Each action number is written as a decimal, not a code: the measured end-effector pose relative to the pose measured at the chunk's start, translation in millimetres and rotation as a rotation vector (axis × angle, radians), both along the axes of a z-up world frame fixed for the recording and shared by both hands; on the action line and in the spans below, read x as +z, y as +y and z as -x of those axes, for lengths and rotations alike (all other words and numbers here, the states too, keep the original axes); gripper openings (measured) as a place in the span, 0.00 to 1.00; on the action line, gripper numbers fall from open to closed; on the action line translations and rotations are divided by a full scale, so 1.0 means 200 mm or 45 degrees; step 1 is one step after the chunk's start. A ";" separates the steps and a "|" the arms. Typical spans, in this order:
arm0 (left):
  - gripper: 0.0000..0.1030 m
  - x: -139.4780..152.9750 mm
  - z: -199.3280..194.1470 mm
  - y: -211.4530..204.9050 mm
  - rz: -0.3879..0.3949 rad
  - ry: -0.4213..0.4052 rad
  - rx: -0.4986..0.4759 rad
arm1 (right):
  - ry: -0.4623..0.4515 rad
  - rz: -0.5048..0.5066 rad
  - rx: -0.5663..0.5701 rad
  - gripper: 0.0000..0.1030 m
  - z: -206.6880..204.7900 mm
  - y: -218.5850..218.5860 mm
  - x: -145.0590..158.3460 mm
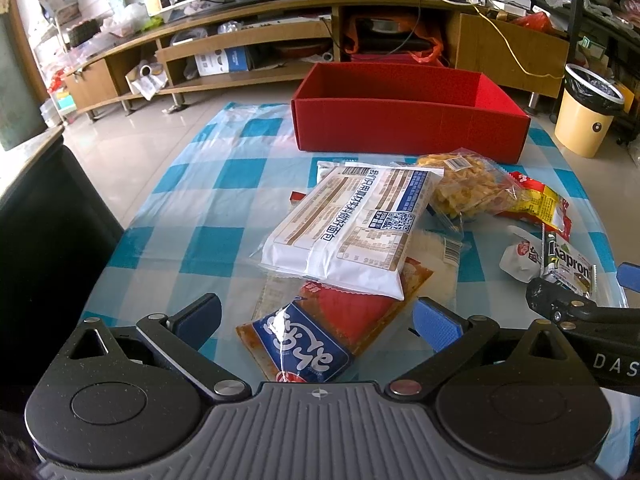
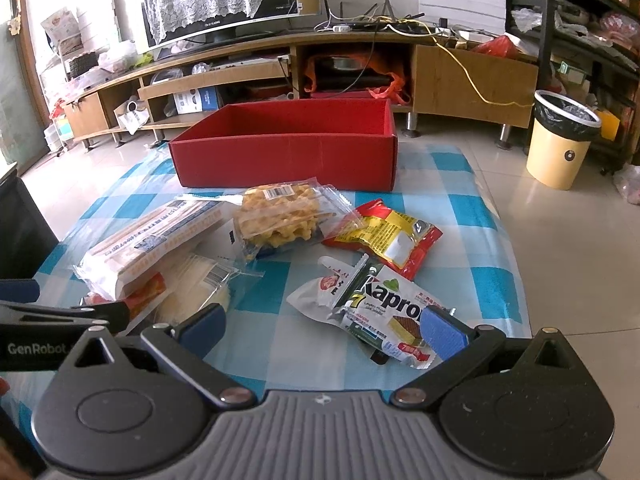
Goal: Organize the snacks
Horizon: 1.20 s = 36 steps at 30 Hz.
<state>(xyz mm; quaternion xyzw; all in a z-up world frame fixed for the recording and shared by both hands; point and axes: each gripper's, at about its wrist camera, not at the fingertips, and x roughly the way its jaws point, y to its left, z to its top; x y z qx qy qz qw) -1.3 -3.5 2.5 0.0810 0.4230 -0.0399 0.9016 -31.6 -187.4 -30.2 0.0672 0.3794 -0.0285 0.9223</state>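
An open red box [image 1: 404, 128] [image 2: 288, 158] stands at the far side of the checked table, and I see nothing inside it. In front lie snack packs: a white bread pack [image 1: 352, 224] [image 2: 156, 232] on top of a red-and-blue pack [image 1: 316, 332], a clear bag of yellow crackers [image 1: 468, 188] [image 2: 280, 216], a red-and-yellow pack [image 1: 540, 204] [image 2: 388, 236], a white pouch [image 1: 518, 258] [image 2: 320, 292] and a Kapron wafer pack [image 1: 570, 266] [image 2: 388, 312]. My left gripper [image 1: 316, 320] is open over the red-and-blue pack. My right gripper [image 2: 322, 326] is open, its right finger beside the wafer pack.
A blue-and-white checked cloth [image 1: 192, 208] [image 2: 472, 224] covers the table. Behind stand a low wooden TV unit [image 1: 248, 40] and a yellow bin [image 1: 588, 112] [image 2: 560, 140] on the tiled floor. A dark chair [image 1: 52, 232] sits at the left.
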 end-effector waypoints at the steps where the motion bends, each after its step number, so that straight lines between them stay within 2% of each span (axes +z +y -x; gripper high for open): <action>1: 1.00 0.00 0.00 0.00 -0.003 0.002 0.000 | 0.019 0.005 0.000 0.98 0.00 0.00 0.00; 19: 1.00 0.00 0.00 0.01 -0.010 0.014 -0.002 | 0.021 -0.004 0.002 0.98 0.00 0.00 0.00; 32: 1.00 0.03 -0.01 0.01 -0.012 -0.037 -0.005 | 0.033 -0.002 0.022 0.98 -0.02 0.00 0.01; 36: 1.00 0.04 -0.03 0.01 -0.003 -0.022 -0.013 | 0.017 0.005 0.049 0.98 -0.03 0.00 0.03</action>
